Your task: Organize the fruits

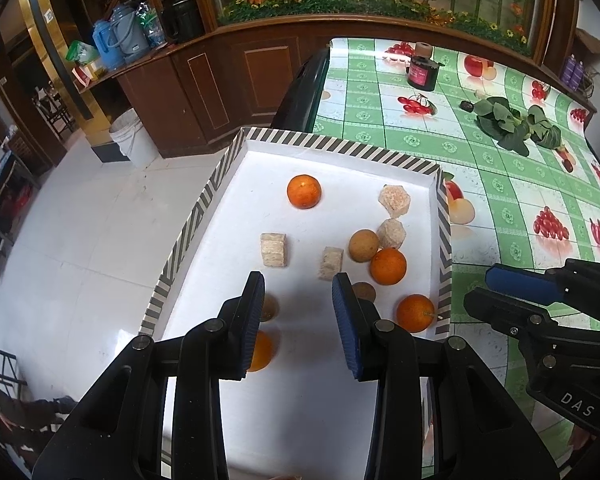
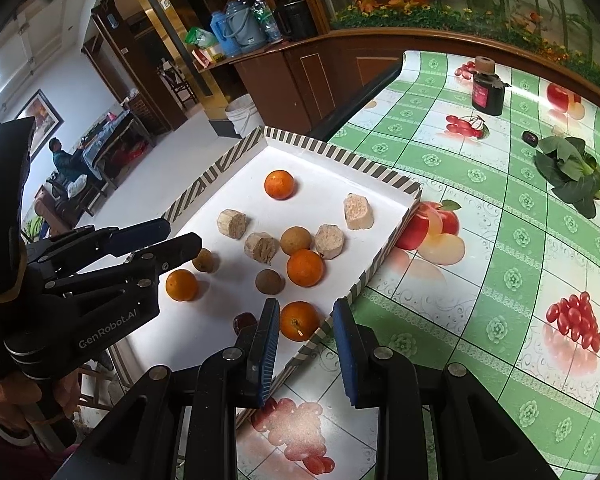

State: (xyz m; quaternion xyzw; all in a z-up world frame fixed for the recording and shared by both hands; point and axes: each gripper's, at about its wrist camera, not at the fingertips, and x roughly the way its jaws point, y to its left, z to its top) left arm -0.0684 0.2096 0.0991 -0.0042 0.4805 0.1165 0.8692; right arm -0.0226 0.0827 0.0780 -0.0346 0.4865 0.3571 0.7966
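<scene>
A white tray with a striped rim [image 1: 340, 144] [image 2: 332, 150] sits at the table's left edge. It holds several oranges [image 1: 304, 191] [image 2: 279, 185], brown round fruits [image 1: 363, 245] [image 2: 296, 240], beige biscuit-like blocks [image 1: 274, 249] [image 2: 232, 223] and a dark red date [image 2: 244, 322]. My left gripper [image 1: 298, 286] [image 2: 180, 238] is open and empty above the tray's near part. My right gripper [image 2: 306, 308] [image 1: 496, 280] is open and empty over the tray's right rim, with an orange [image 2: 299, 320] just ahead between the fingers.
The green fruit-print tablecloth [image 1: 500, 184] [image 2: 500, 240] carries leafy greens [image 1: 512, 120] [image 2: 572, 176], a dark ink bottle [image 1: 422, 66] [image 2: 487, 86] and a small dark object [image 2: 530, 137]. A wooden cabinet [image 1: 228, 72] and a white bucket [image 1: 134, 138] stand beyond the table.
</scene>
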